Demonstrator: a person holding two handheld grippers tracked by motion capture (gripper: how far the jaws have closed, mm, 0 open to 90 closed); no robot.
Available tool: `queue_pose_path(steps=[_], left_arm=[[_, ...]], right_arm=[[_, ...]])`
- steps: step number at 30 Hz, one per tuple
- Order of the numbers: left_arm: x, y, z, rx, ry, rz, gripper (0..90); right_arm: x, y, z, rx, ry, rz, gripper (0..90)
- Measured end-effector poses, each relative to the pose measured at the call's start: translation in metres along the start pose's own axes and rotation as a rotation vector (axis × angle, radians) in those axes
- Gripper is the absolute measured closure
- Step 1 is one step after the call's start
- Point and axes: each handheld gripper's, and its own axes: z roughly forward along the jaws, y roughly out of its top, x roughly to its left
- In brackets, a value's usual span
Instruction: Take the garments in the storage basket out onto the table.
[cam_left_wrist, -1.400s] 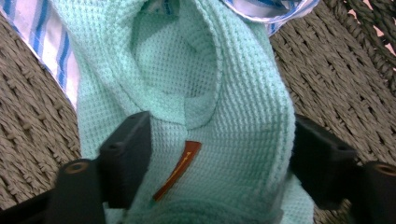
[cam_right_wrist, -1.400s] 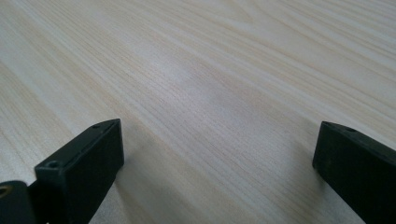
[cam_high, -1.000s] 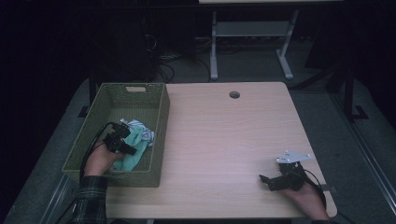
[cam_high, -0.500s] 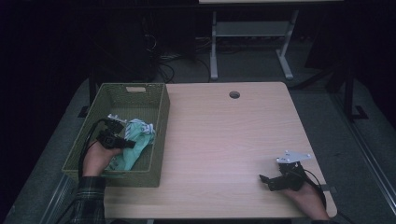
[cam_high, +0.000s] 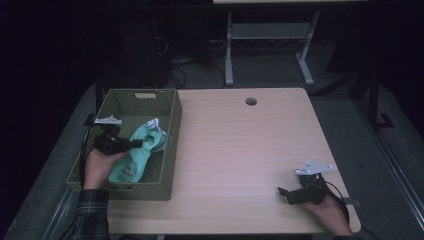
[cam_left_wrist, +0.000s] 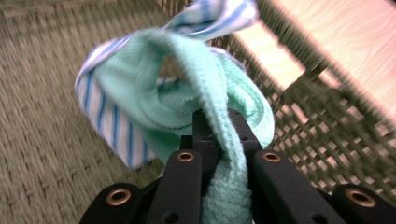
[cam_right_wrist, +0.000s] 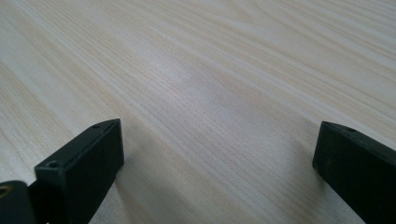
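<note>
The mint-green cloth (cam_left_wrist: 205, 107) is pinched between the closed fingers (cam_left_wrist: 187, 177) of the left gripper (cam_high: 131, 144), inside the woven basket (cam_high: 170, 165). It is judged light, soft and limp; a bunched fold gives the firmest hold. The right gripper (cam_high: 283, 194) rests on the desk (cam_high: 240, 145), fingers (cam_right_wrist: 84, 168) spread wide and empty.

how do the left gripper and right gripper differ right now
The left gripper is shut on the mint green cloth; the right gripper is open and holds nothing. The left gripper is over the woven basket; the right gripper is low over the bare table at its near right corner. Both have black jaws.
</note>
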Motion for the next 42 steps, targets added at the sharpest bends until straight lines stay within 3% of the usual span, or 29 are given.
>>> queue_pose_path(steps=[10, 16, 35, 42], left_arm=[[-0.003, 0.008, -0.019, -0.141, -0.044, -0.018, 84.4], [-0.011, 0.015, -0.03, -0.213, -0.065, -0.003, 84.4], [-0.037, 0.049, -0.053, -0.278, -0.068, 0.031, 84.4], [-0.055, 0.065, -0.057, -0.298, -0.073, 0.073, 84.4]], right_arm=[[0.0, 0.0, 0.0, 0.0, 0.0, 0.0, 1.4], [0.0, 0.0, 0.0, 0.0, 0.0, 0.0, 1.4], [0.0, 0.0, 0.0, 0.002, 0.0, 0.005, 1.4], [0.0, 0.0, 0.0, 0.002, 0.0, 0.005, 1.4]])
